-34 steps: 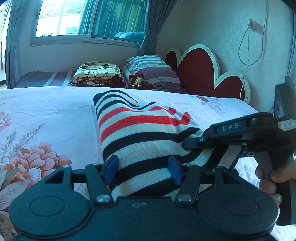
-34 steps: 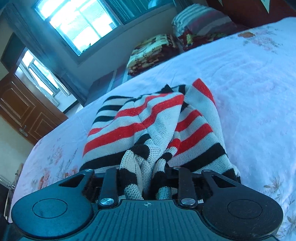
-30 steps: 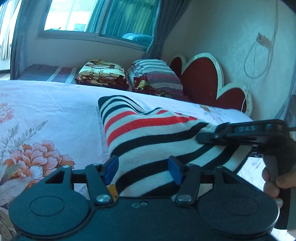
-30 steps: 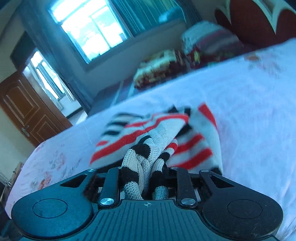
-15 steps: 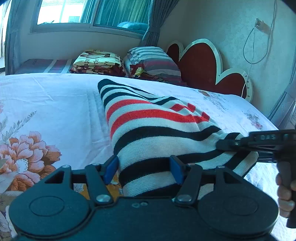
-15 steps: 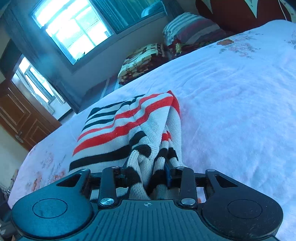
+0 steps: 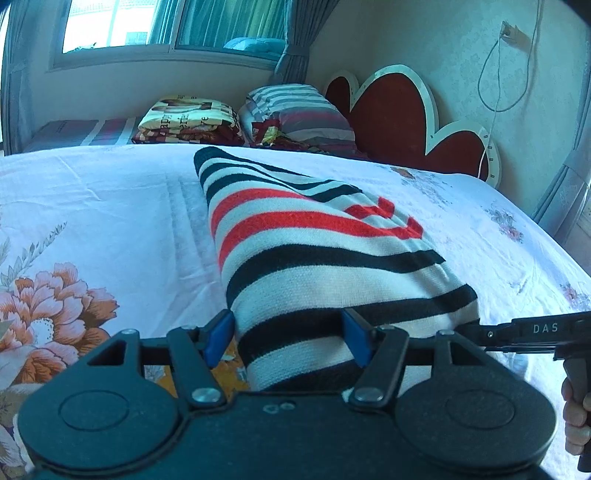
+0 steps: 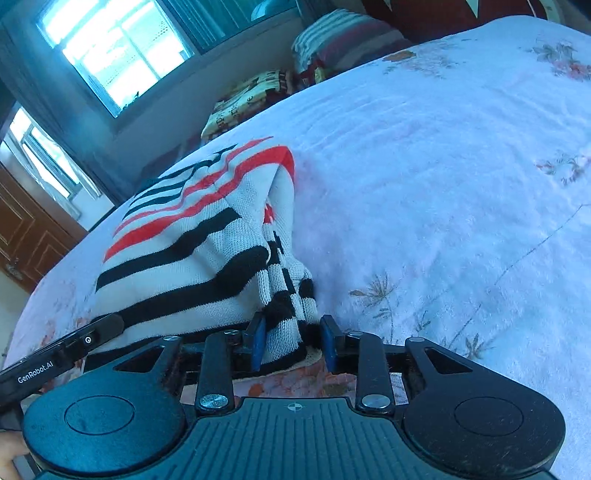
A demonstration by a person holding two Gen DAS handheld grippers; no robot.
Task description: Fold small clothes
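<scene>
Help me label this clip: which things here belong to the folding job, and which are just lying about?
In the job:
striped sweater
left gripper
right gripper
floral bedsheet, the work surface

Lying about:
striped pillow
folded printed blanket
red headboard
wall cable

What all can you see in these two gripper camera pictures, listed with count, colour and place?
Striped knit garment: one, white with black and red stripes, folded on the bed, near edge between both grippers' fingers.
Floral bedsheet: one, white with orange-pink flowers, covering the bed.
Folded blanket: one, yellow and dark red, far end of the bed.
Striped pillow: one, grey, white and pink, beside the blanket.
Headboard: one, red with white trim, against the wall.
Window: one, teal curtains.
Wooden door: one, brown.
Left gripper: black, blue pads, straddling the garment.
Right gripper: black, blue pads, around bunched layers.
</scene>
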